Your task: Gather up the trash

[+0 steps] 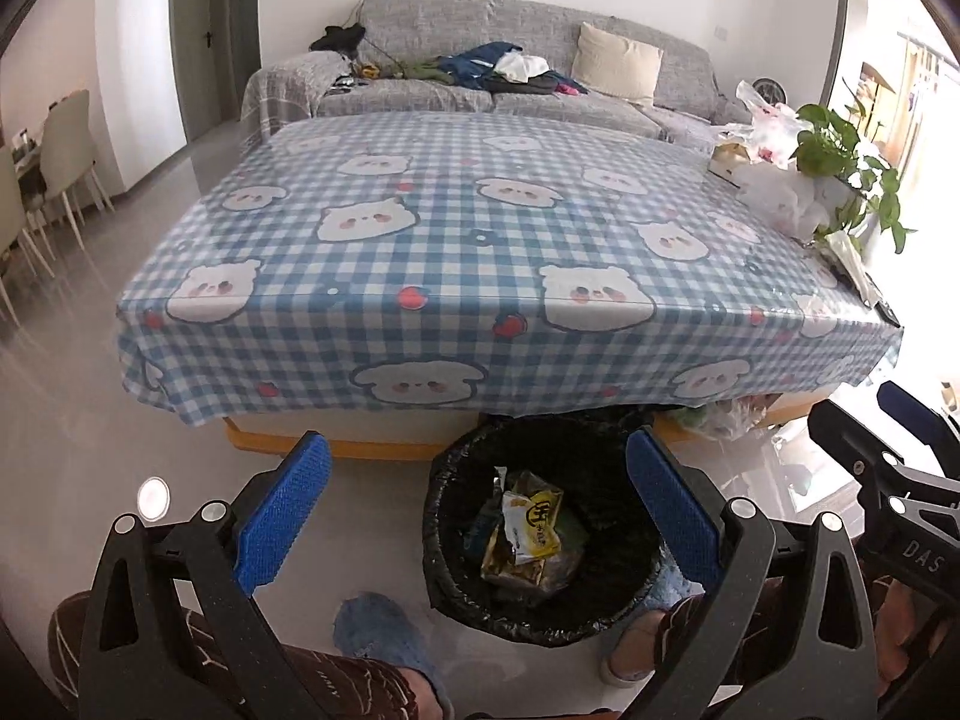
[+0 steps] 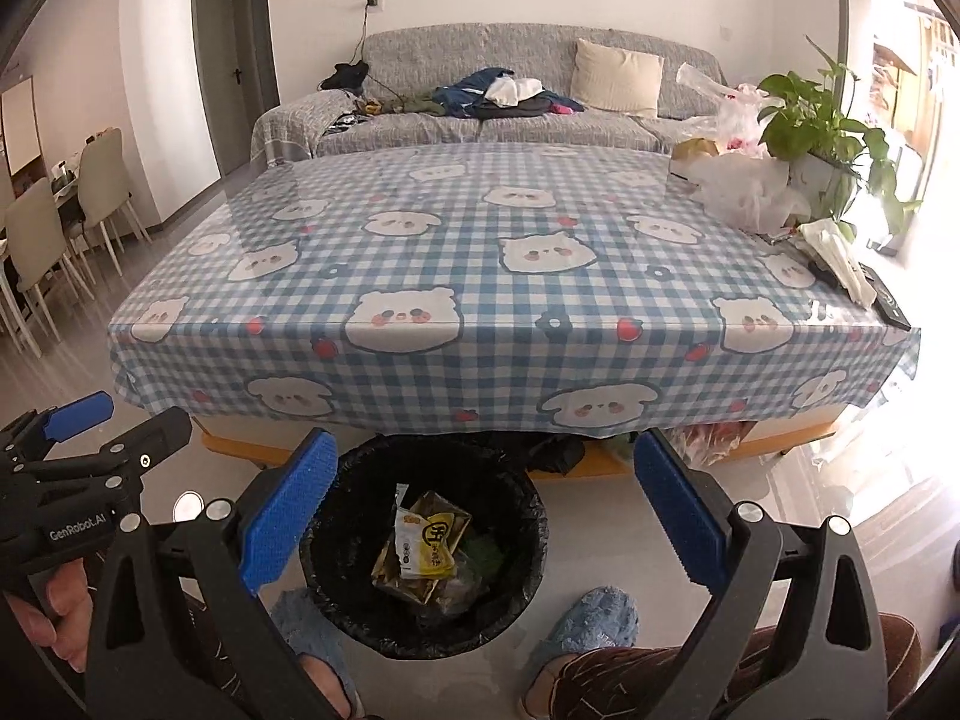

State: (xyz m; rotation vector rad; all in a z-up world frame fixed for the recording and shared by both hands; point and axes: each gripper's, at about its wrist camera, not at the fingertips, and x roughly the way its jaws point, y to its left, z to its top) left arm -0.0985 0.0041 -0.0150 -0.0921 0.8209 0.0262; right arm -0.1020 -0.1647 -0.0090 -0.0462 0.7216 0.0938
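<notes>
Black plastic lines the trash bin [image 1: 543,546] standing on the floor just in front of the low table [image 1: 480,276], between the person's blue slippers [image 2: 591,624]. Crumpled wrappers [image 1: 528,531], one yellow and white, lie inside it. The left gripper [image 1: 480,516] and the right gripper [image 2: 480,516] both hang above the bin, blue pads spread wide and holding nothing. Plastic bags [image 2: 741,189] and a potted plant [image 2: 822,126] sit at the table's far right corner.

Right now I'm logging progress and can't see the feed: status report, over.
Left gripper open, empty. Right gripper open, empty. Trash bin on floor below both, wrappers inside. Nothing blocking; plastic bags on table's far right corner.
</notes>
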